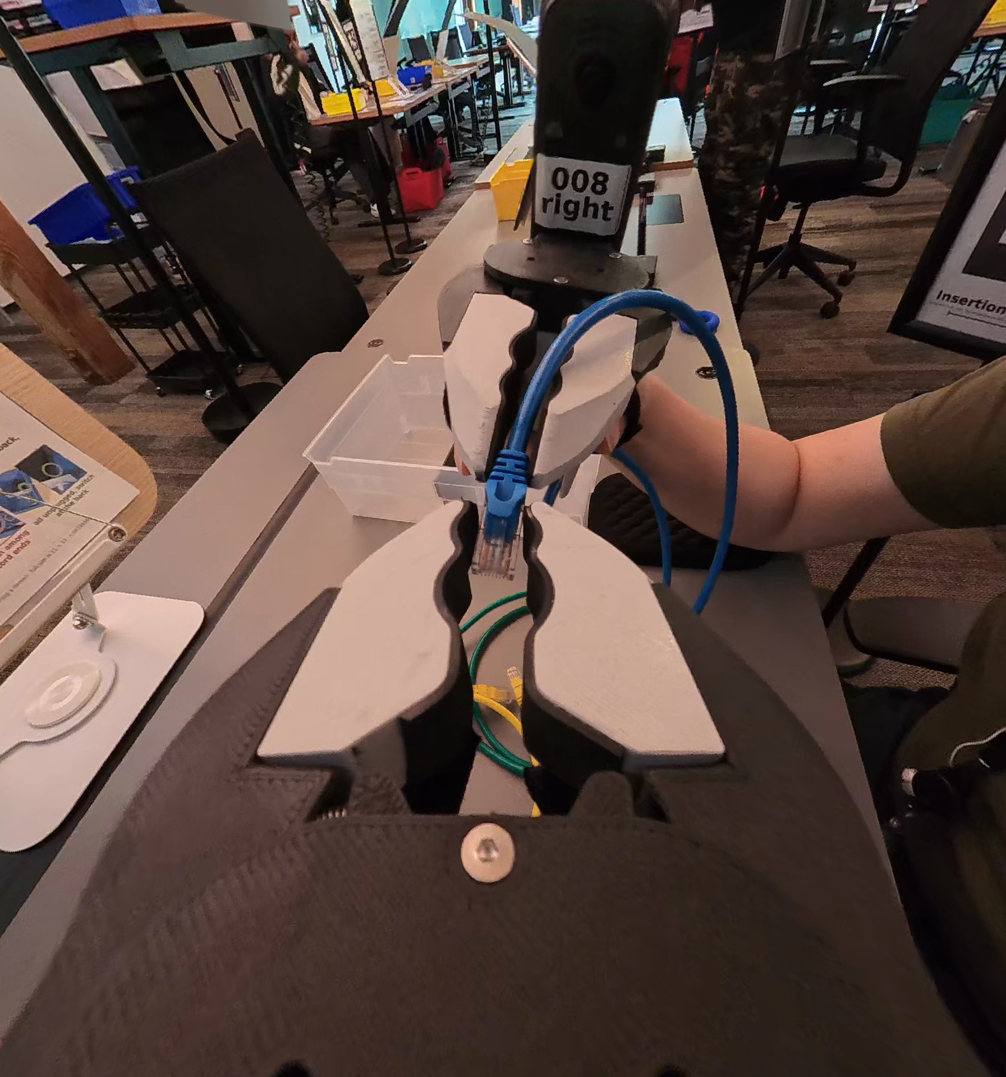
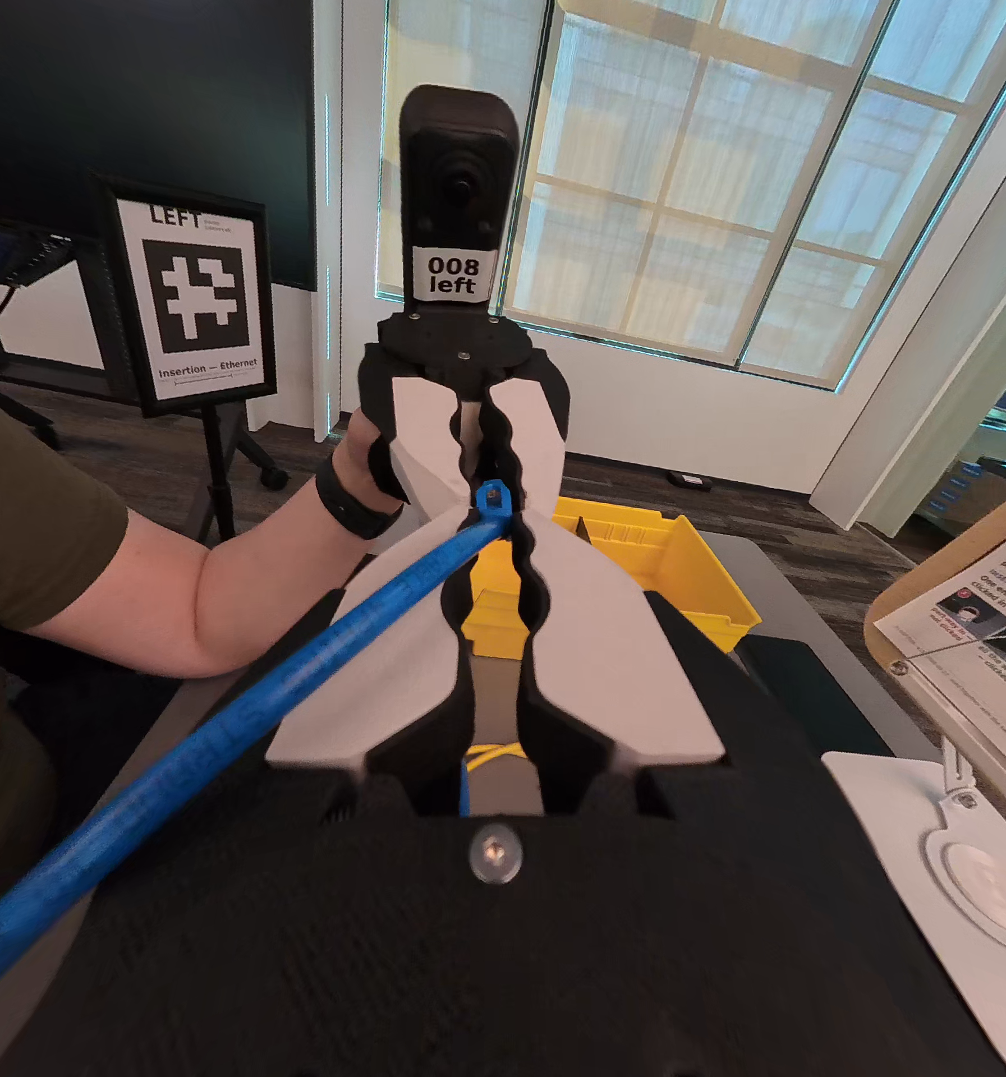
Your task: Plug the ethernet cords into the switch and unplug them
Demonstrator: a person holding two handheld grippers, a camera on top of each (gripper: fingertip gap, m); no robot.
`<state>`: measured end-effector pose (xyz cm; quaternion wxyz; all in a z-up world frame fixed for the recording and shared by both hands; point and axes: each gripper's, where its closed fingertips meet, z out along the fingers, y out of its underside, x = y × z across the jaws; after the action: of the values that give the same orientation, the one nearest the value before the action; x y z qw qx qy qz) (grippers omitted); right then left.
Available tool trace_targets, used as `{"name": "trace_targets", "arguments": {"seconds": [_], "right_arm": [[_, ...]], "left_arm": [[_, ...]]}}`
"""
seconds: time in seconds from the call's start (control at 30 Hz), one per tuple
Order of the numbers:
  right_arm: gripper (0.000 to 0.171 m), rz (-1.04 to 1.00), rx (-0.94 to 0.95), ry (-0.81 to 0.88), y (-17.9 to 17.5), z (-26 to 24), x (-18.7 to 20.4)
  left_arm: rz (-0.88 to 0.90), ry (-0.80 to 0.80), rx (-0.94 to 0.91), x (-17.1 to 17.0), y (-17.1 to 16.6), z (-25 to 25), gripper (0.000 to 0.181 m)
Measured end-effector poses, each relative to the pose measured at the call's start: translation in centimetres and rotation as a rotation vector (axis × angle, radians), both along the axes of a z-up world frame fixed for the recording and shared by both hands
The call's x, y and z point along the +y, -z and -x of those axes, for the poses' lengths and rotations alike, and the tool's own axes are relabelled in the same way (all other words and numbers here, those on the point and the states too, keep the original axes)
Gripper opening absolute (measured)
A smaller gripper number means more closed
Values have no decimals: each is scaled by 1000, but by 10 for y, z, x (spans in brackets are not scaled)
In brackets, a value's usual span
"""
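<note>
Facing each other tip to tip above the grey table [image 1: 244,583], both grippers meet at one end of the blue ethernet cord [image 1: 716,466]. Right gripper [image 1: 509,466] comes in from 12 o'clock in the left wrist view, forearm [image 1: 780,484] entering from 3 o'clock; it's clamped on the cord's blue strain-relief boot [image 1: 506,484]. Clear RJ45 plug [image 1: 496,551] points toward the left camera and sits between the left gripper [image 1: 496,524] tips; can't tell if those jaws pinch it or just bracket it. Cord arcs up over the right gripper, then hangs down at 3 o'clock. Green cord [image 1: 491,641] and yellow cord [image 1: 497,702] lie on the table under the left gripper. Clear bin [image 1: 372,454] at 11 o'clock, yellow bin [image 2: 663,577] behind the left gripper in the right wrist view.
</note>
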<state>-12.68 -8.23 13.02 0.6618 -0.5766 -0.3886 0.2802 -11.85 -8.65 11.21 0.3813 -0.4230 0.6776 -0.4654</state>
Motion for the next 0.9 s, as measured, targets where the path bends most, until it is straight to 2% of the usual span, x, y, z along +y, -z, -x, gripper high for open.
{"name": "trace_targets", "arguments": {"seconds": [0.3, 0.43, 0.53, 0.6, 0.63, 0.73, 0.8, 0.9], "right_arm": [[11, -41, -47, 4, 5, -1, 1], [11, -52, -46, 12, 3, -2, 1], [11, -100, -59, 63, 0, -8, 4], [11, -111, -56, 108, -2, -19, 8], [11, -117, -47, 132, -4, -28, 10], [11, -123, -13, 205, -11, -57, 12], [11, -108, -7, 240, -13, -73, 12], [11, -73, 3, 273, -13, -91, 11]], "left_arm": [[-75, -89, 61, 4, 8, -2, 15], [-84, -102, 39, 4, 6, -5, 16], [-113, -168, -7, 12, 2, -10, 20], [-150, -275, -34, 27, -2, -8, 24], [-160, -338, -57, 37, -6, -4, 32], [-106, -491, -94, 65, -12, 8, 44], [-35, -576, -17, 87, 2, 10, 47], [83, -572, 85, 104, 35, -9, 51]]}}
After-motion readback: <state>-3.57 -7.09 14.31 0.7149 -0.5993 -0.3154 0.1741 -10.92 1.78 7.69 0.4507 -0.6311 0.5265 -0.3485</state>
